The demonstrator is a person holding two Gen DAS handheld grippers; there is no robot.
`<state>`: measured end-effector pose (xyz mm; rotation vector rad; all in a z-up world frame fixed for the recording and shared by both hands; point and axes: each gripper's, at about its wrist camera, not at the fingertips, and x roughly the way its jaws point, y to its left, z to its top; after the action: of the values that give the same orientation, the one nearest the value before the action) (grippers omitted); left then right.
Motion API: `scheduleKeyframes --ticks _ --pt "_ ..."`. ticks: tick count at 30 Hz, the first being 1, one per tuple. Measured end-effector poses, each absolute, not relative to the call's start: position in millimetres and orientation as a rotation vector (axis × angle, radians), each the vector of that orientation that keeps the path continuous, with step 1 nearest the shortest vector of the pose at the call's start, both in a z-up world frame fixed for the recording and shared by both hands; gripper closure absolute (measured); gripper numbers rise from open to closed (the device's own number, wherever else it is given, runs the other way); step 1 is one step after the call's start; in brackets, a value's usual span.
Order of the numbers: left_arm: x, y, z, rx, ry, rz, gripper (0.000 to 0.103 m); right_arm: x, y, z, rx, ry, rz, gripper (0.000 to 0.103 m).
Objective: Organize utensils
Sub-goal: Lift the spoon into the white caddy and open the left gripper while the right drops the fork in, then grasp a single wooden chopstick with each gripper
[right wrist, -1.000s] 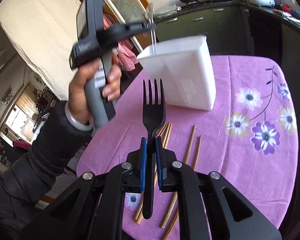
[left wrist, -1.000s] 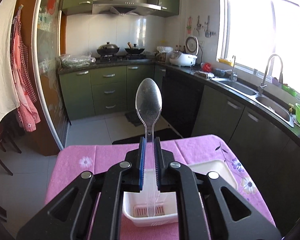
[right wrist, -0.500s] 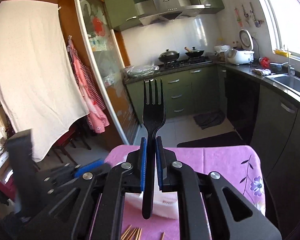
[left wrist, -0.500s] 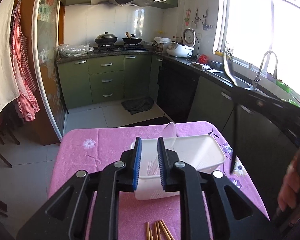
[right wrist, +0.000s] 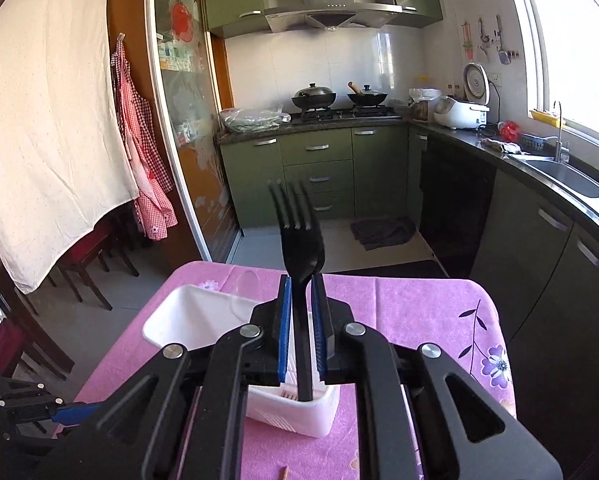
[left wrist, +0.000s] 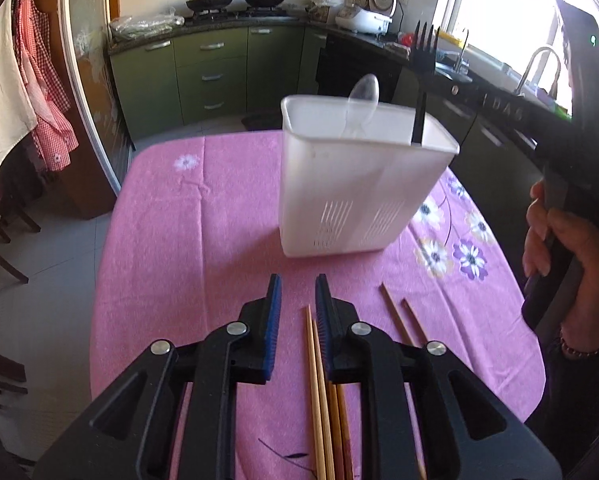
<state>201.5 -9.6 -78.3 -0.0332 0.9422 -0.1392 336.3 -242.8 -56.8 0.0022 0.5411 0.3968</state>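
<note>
Black plastic fork [right wrist: 300, 236] stands pinched in my right gripper [right wrist: 299, 320], tail inside the white holder [left wrist: 355, 184] at frame centre. Clear spoon [left wrist: 361, 98] already in. My left gripper [left wrist: 297, 312], just opened, empty, hovers over chopsticks [left wrist: 319, 380] lying at bottom.

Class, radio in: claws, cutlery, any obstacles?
Left claw open, empty, above chopsticks. Right claw around fork, over white bin. Spoon in bin. Nothing blocking.
</note>
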Motion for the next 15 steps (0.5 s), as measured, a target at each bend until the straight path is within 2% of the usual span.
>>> scheduleKeyframes --ticks 2,9,15 --pt "197.3 -11.9 -87.4 0.003 0.977 -0.128 0.087 327.2 -246.2 -57.6 -0.013 0.551 0.397 0.085" --pt "190.8 -12.9 -109.7 0.019 1.117 -0.136 0.087 270.9 -274.0 -41.4 -0.026 0.536 0.409 0.082" --pt "199.4 -18.0 -140.6 0.01 1.248 -0.158 0.087 236.6 -286.4 -78.6 -0.115 0.74 0.468 0.081"
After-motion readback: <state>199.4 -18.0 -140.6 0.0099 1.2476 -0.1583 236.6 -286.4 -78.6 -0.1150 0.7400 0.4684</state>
